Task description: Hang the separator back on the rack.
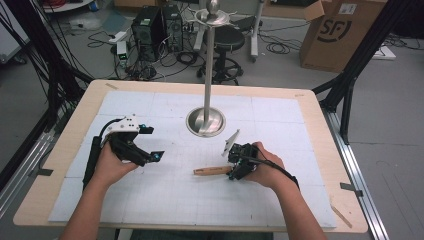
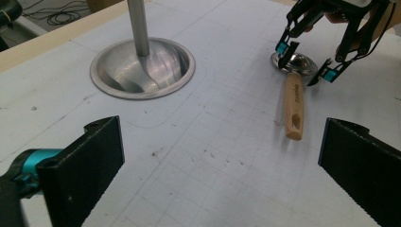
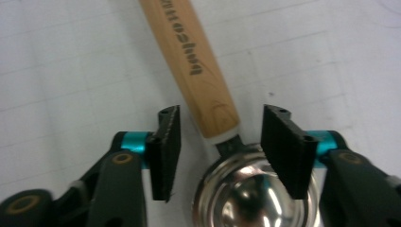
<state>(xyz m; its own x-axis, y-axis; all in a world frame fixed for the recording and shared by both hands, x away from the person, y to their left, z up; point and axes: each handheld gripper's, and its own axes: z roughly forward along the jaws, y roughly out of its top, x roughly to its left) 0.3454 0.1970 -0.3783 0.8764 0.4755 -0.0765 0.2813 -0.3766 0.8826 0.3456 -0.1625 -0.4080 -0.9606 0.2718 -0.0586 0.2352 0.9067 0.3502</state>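
Wooden-handled, with a shiny metal bowl, a ladle (image 2: 294, 94) lies flat on the white mat (image 1: 165, 200), its handle pointing toward the person's left. The right gripper (image 3: 220, 146) is nearer, its jaws apart astride the neck where handle meets bowl. The left gripper (image 1: 145, 145) waits open, well apart. The left gripper view shows a steel stand (image 2: 142, 66) beyond.

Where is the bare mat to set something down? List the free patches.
Free: the near strip of the mat between the forearms, and both far corners beside the stand's base. Crowded: the middle right, where the right gripper straddles the wooden-handled ladle.
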